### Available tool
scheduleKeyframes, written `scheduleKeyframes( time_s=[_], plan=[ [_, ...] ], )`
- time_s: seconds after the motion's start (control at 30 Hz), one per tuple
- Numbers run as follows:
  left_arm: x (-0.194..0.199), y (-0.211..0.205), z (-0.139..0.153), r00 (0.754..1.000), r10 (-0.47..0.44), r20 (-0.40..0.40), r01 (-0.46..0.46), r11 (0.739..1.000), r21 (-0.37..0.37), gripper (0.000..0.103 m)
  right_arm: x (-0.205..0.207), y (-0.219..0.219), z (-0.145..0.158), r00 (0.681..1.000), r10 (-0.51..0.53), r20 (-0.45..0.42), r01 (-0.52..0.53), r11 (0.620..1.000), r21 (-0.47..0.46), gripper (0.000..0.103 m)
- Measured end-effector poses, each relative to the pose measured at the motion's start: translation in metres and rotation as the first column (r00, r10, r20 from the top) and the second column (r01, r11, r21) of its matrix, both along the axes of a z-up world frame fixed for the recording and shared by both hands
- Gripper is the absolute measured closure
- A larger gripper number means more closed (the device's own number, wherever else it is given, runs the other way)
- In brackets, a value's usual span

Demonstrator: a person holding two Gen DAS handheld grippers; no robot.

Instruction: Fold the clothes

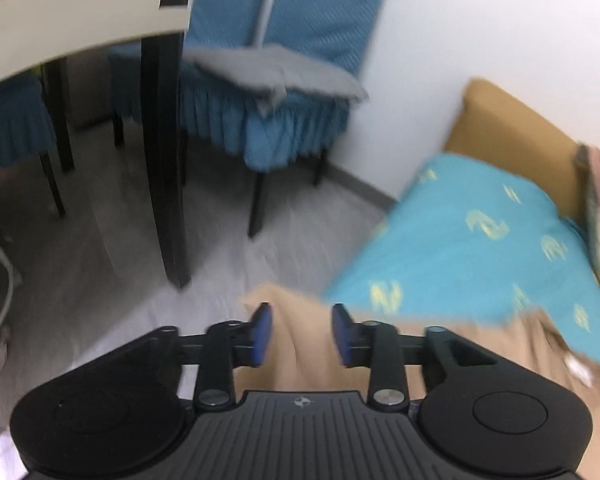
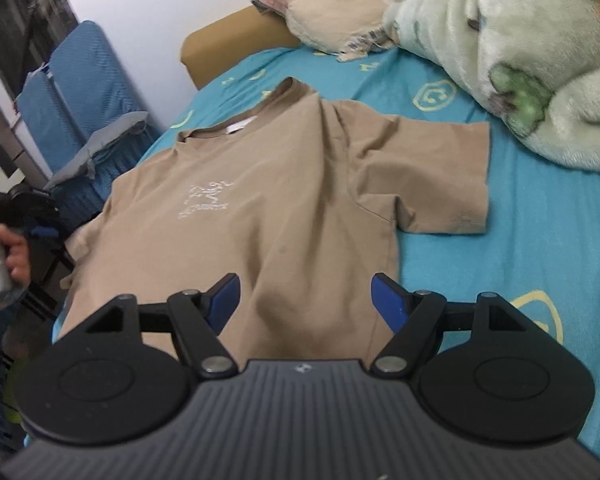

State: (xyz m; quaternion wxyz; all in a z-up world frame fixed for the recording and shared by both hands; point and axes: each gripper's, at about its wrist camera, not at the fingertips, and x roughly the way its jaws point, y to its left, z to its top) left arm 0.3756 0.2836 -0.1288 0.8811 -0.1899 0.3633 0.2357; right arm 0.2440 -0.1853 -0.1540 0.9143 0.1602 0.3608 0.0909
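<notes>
A tan T-shirt (image 2: 260,200) lies face up on the turquoise bed sheet (image 2: 540,240), collar at the far end and its right sleeve spread flat. Its left sleeve hangs over the bed's left edge. My right gripper (image 2: 304,304) is open and hovers over the shirt's lower part with nothing between its pads. My left gripper (image 1: 302,334) is open above the tan shirt (image 1: 288,304) at the corner of the bed sheet (image 1: 480,240); the cloth shows through the gap, untouched by the pads. In the right wrist view a hand (image 2: 4,256) holds the left gripper (image 2: 40,216) beside the bed.
A blue-covered chair (image 1: 292,140) with a grey cloth (image 1: 280,72) on its seat stands by the wall, next to a dark table leg (image 1: 164,160). A pillow (image 2: 340,8) and a pale green plush blanket (image 2: 520,60) lie at the bed's far end, by a tan headboard (image 2: 228,40).
</notes>
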Motion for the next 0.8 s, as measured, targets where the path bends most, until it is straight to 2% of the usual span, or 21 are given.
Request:
scheduleKeyframes(
  time_s=[0.1,0.17,0.33,0.43,0.5,0.6,0.7,0.8],
  plan=[
    [-0.06,-0.031,0.006,0.992,-0.079,-0.095,0.074,0.996,-0.055,0.057,-0.006,0.002,0.006,1.0,0.017,0.024,-0.017,1.0,-0.003,0.028],
    [-0.105,-0.052,0.008,0.979,-0.126,-0.158,0.103,0.984,-0.146,0.057,-0.012,0.001,0.011,0.999,0.023,0.038,-0.024,1.0,0.012,0.028],
    [-0.211,-0.102,0.003,0.931,-0.251,-0.263,0.151,0.925,-0.348,0.055,-0.033,-0.011,0.021,0.998,0.013,0.062,-0.016,0.999,0.041,0.028],
    [-0.255,-0.137,0.005,0.894,-0.297,-0.334,0.184,0.925,-0.332,0.055,-0.05,-0.018,0.028,0.997,0.007,0.076,-0.009,0.999,0.031,0.028],
    [-0.274,-0.15,0.007,0.883,-0.3,-0.361,0.189,0.932,-0.311,0.055,-0.061,-0.024,0.031,0.997,-0.001,0.076,-0.001,1.0,0.028,0.028],
    [-0.296,-0.154,0.012,0.888,-0.247,-0.388,0.145,0.951,-0.273,0.055,-0.077,-0.035,0.033,0.998,-0.016,0.06,0.013,0.998,0.056,0.028],
    [-0.3,-0.154,0.016,0.891,-0.19,-0.413,0.091,0.964,-0.249,0.058,-0.084,-0.045,0.034,0.998,-0.036,0.043,0.033,0.997,0.066,0.028],
    [-0.289,-0.161,0.011,0.87,-0.189,-0.455,0.095,0.971,-0.221,0.056,-0.087,-0.054,0.034,0.998,-0.062,0.033,0.059,0.996,0.067,0.028]
  ],
)
